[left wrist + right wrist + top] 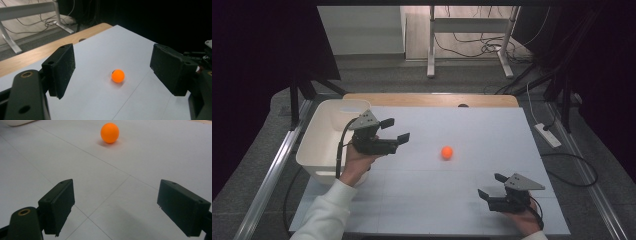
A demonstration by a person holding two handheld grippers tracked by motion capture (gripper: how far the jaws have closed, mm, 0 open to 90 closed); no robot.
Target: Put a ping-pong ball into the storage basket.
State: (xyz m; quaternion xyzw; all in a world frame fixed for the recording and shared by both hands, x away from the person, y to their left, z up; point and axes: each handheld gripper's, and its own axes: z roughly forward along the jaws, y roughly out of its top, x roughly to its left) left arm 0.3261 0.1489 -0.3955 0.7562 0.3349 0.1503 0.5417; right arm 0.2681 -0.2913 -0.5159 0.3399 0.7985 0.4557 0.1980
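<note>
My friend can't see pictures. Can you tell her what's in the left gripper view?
A small orange ball sits on a white table, apart from the left gripper, whose two black jaws stand wide open on either side of it.

Left hand (357, 162) hiding near rim of bin (319, 131). Bin getting cut off at top edge in right gripper view (15, 122). Right hand (524, 216) running off bottom edge, mostly hiding under right gripper (493, 185). Dark spot (113, 72) on ball (118, 76) too small to tell.
</note>
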